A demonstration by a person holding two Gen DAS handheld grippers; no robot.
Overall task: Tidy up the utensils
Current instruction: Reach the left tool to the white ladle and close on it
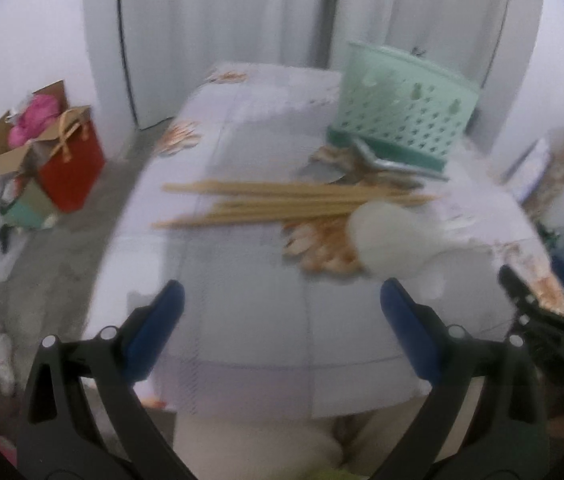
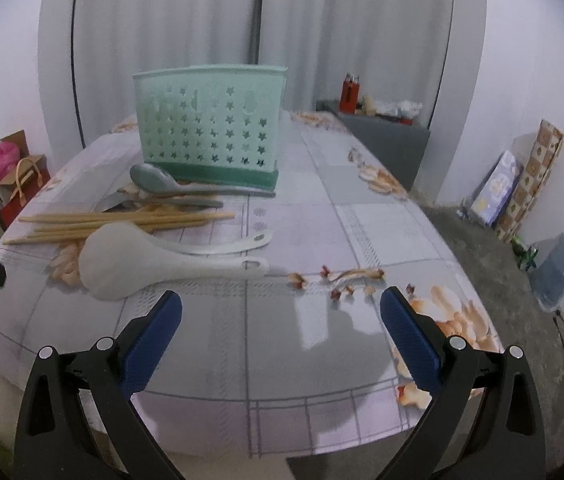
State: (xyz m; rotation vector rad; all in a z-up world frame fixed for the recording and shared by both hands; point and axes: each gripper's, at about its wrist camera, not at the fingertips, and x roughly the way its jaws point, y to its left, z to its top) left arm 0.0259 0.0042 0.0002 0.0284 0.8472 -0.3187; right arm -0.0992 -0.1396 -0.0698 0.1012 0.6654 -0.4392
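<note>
We hold our left gripper spread wide and empty above the near edge of the tabletop, which carries a pale checked cloth with flower prints. Our right gripper is likewise wide apart with nothing between its blue pads, hovering over a bare stretch of the cloth.

Ahead of us stands the green utensil holder, upright, its wall pierced with star-shaped holes, on a darker green base. Just in front of it lie the utensils in a loose heap. A grey spoon rests against the holder's base, its handle running rightward along it. Beside and partly under it we see more metal pieces, too blurred and overlapped to name. The wooden chopsticks lie flat in a scattered bundle, pointing left to right. Nearest to us, two white rice paddles lie overlapped, their broad heads to the left and handles to the right, touching the chopsticks.

In the left view, heavily blurred, the red bag and a cardboard box sit on the floor left of the tabletop.
</note>
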